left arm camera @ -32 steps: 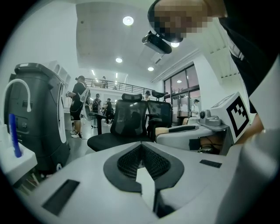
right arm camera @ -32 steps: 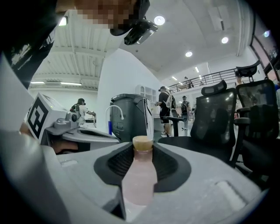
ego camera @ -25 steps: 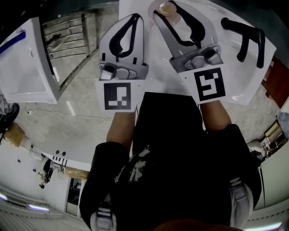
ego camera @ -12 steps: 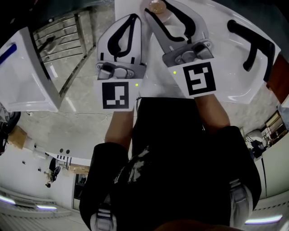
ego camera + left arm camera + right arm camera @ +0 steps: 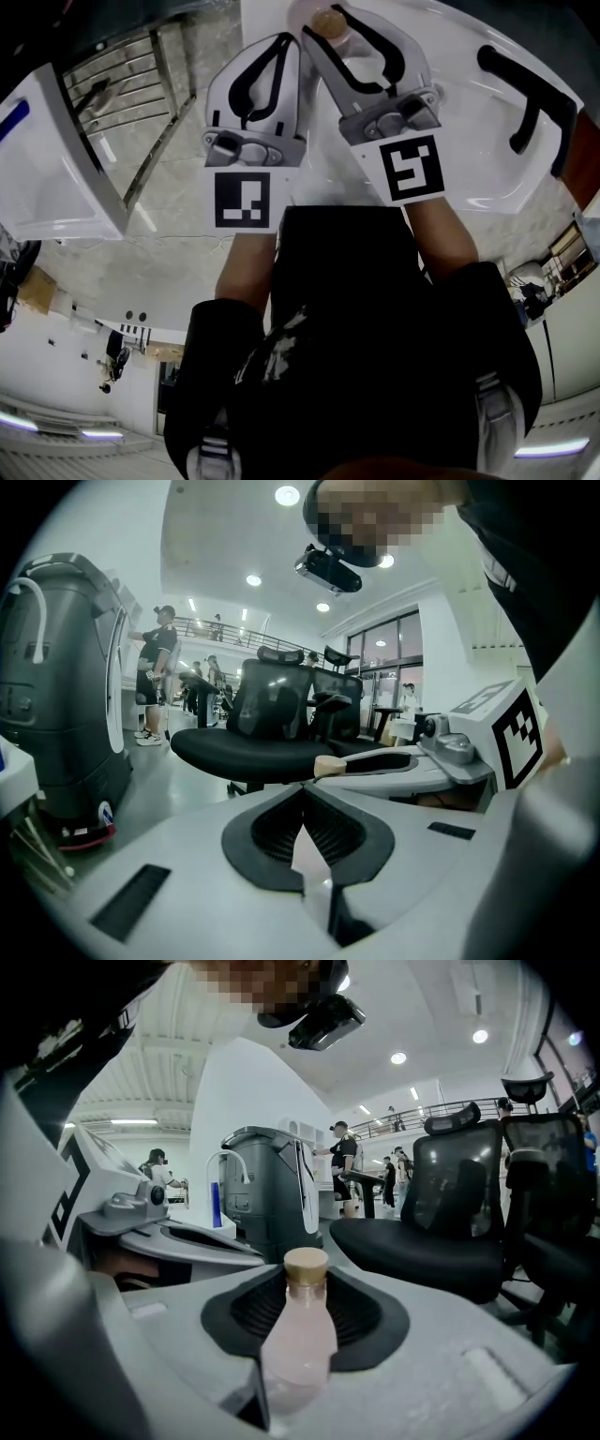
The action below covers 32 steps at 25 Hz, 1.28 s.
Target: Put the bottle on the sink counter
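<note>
A pale pink bottle with a tan cap stands upright between the jaws of my right gripper, which is shut on it. In the head view only the bottle's cap shows, at the tip of the right gripper near the top edge. My left gripper is just left of it, shut with nothing in it, its pads meeting at the tip. Both are held over the white sink counter.
A black faucet rises from the counter at the right. A metal rack and a white box lie to the left. The gripper views show black office chairs, a dark grey machine and people far off.
My right gripper with the bottle has shifted slightly left, closer to the left gripper. Neither grip has changed.
</note>
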Motion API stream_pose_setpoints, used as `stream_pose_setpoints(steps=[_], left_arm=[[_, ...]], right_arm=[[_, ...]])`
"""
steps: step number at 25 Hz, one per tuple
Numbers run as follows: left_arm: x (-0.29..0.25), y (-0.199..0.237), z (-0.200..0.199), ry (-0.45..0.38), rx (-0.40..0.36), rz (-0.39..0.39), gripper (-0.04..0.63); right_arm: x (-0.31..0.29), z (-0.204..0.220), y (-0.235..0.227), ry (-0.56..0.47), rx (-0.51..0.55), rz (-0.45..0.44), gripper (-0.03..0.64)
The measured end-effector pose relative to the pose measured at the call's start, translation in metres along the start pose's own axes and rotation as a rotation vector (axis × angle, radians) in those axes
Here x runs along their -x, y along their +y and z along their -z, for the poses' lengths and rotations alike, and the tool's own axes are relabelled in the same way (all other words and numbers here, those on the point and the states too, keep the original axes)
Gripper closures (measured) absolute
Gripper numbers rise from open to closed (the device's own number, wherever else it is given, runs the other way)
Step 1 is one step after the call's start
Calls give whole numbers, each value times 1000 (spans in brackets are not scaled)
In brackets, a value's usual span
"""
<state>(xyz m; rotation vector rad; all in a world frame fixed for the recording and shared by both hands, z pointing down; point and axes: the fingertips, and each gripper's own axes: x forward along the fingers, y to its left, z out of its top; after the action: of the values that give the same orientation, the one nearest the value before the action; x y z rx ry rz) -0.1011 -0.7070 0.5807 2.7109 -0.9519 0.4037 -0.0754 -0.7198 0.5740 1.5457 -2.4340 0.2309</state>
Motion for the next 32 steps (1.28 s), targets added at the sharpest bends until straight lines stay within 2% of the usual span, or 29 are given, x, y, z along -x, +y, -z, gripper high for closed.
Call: stream_pose_setpoints(steps=[10, 11, 15, 20, 22, 25, 32], left_arm=[[2, -4, 0, 7, -2, 26, 581], [4, -5, -1, 9, -3, 26, 581], [13, -4, -5, 8, -19, 18, 581], [27, -15, -21, -28, -52, 26, 581], [37, -26, -29, -40, -64, 40, 581], [54, -43, -38, -48, -81, 57, 583], [87, -77, -68, -75, -94, 69, 581]], right_arm=[[1, 2, 0, -44, 17, 31, 483], [3, 1, -1, -43, 23, 38, 465], [12, 1, -5, -36, 25, 78, 302], [38, -16, -3, -73, 5, 107, 299], [56, -30, 0, -113, -2, 139, 305], [84, -54, 8, -172, 25, 196, 385], [136, -84, 23, -218, 21, 271, 492]])
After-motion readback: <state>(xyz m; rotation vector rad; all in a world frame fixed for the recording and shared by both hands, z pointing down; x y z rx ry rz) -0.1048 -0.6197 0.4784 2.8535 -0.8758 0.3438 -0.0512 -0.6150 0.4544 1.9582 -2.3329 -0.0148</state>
